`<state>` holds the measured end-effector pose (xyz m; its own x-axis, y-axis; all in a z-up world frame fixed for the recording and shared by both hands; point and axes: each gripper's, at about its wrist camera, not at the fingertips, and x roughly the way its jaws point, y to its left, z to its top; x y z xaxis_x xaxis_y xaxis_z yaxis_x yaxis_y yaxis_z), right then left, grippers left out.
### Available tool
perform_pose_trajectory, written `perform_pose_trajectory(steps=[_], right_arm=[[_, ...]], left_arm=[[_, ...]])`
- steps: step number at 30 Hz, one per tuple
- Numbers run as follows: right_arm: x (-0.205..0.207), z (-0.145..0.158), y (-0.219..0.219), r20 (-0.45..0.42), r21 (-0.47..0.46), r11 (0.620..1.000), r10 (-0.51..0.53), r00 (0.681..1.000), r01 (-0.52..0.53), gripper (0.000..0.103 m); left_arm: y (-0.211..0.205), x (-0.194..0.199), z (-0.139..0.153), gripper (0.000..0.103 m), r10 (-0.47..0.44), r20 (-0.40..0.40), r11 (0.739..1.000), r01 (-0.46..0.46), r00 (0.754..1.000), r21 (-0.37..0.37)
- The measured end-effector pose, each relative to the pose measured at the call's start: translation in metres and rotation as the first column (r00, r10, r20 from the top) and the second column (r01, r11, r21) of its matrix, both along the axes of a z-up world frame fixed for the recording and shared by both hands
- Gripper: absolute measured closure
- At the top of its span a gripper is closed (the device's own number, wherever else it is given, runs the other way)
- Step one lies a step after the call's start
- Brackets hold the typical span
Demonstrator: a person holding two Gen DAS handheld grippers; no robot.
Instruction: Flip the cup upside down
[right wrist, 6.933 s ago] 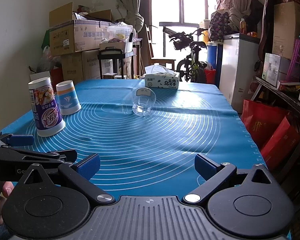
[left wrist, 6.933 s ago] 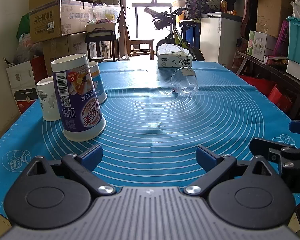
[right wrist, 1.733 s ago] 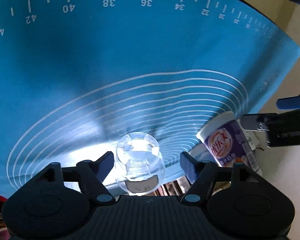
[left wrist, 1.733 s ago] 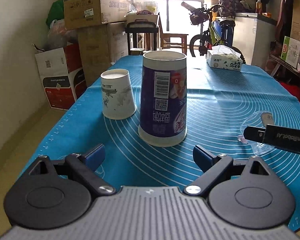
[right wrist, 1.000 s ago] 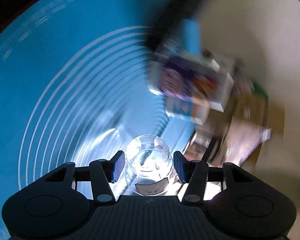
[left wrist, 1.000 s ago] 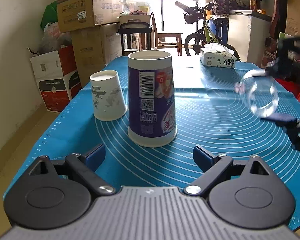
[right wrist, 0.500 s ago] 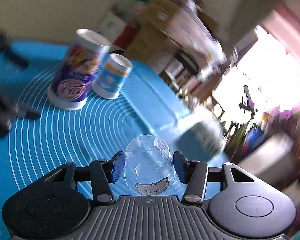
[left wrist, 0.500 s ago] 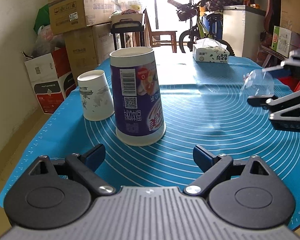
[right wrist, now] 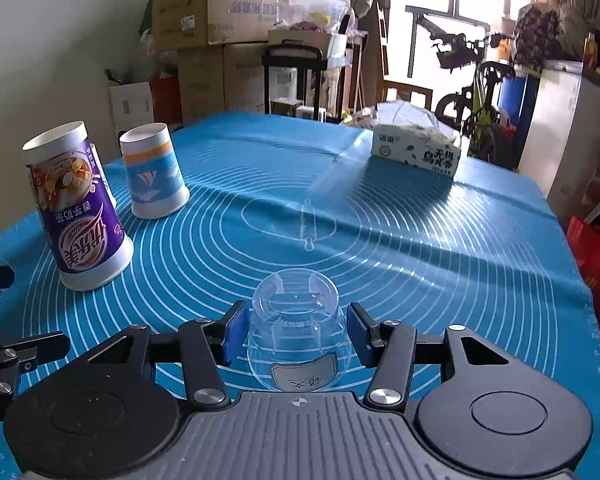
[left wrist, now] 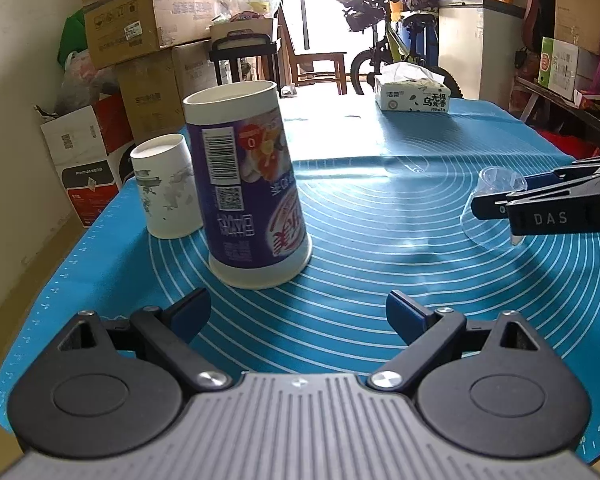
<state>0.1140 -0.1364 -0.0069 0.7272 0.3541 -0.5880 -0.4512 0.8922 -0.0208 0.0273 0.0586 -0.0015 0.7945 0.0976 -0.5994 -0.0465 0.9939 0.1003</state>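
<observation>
A clear plastic cup (right wrist: 296,332) stands upside down on the blue mat (right wrist: 420,248), base up, between the pads of my right gripper (right wrist: 296,334). The pads sit right at its sides; I cannot tell whether they still press it. In the left wrist view the cup (left wrist: 496,200) shows at the right, rim on the mat, with the right gripper's fingers (left wrist: 540,204) across it. My left gripper (left wrist: 298,312) is open and empty, low over the mat's near edge, facing a tall purple cup (left wrist: 252,192).
The tall purple cup (right wrist: 76,208), a white-and-blue paper cup (right wrist: 152,172) and a white patterned cup (left wrist: 166,188) stand upside down at the mat's left. A tissue box (right wrist: 416,152) sits at the far side. Cardboard boxes (left wrist: 140,8) and a bicycle (left wrist: 380,24) lie beyond the table.
My right gripper turned the clear cup over and brought it down; it now stands rim down on the mat. The left gripper shifted only slightly.
</observation>
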Motion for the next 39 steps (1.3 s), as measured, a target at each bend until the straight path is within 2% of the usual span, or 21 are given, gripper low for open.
perform_pose_trajectory(steps=[8,12,14,16,23,26,31,35,39], right_arm=[[-0.005,-0.002,-0.001,0.03,0.012,1.0,-0.026,0.999,0.026,0.051],[-0.004,-0.005,0.004,0.032,-0.007,0.999,-0.037,0.999,0.037,0.036],[-0.005,-0.005,0.005,0.034,-0.003,0.999,-0.044,0.998,0.044,0.035],[-0.007,-0.002,0.003,0.045,0.007,0.999,-0.049,0.998,0.049,0.034],[-0.035,0.018,-0.01,0.067,0.075,0.991,-0.113,0.991,0.108,0.013],[-0.053,0.023,-0.02,0.066,0.106,0.985,-0.142,0.988,0.134,0.012],[-0.082,0.027,-0.029,0.102,0.099,0.981,-0.174,0.979,0.164,0.009],[-0.099,0.023,-0.033,0.095,0.117,0.975,-0.199,0.975,0.187,0.008],[-0.11,0.018,-0.037,0.068,0.152,0.966,-0.221,0.973,0.209,0.008]], left_arm=[[-0.009,0.002,-0.001,0.009,-0.006,0.005,1.0,0.006,1.0,0.008],[-0.009,0.003,0.0,0.009,-0.005,0.012,1.0,0.005,1.0,0.002],[-0.009,0.003,0.001,0.009,-0.005,0.018,1.0,0.006,1.0,-0.006],[-0.008,0.002,0.003,0.009,-0.008,0.026,1.0,0.009,1.0,-0.019],[-0.015,0.003,0.007,0.009,-0.015,0.035,0.999,0.017,0.999,-0.048],[-0.02,-0.001,0.009,0.009,-0.027,0.053,0.999,0.029,0.998,-0.045],[-0.026,-0.005,0.01,0.009,-0.051,0.051,0.997,0.054,0.997,-0.047],[-0.03,-0.011,0.011,0.009,-0.043,0.074,0.999,0.044,0.996,-0.014],[-0.029,-0.016,0.011,0.009,-0.037,0.083,0.999,0.039,0.996,-0.017]])
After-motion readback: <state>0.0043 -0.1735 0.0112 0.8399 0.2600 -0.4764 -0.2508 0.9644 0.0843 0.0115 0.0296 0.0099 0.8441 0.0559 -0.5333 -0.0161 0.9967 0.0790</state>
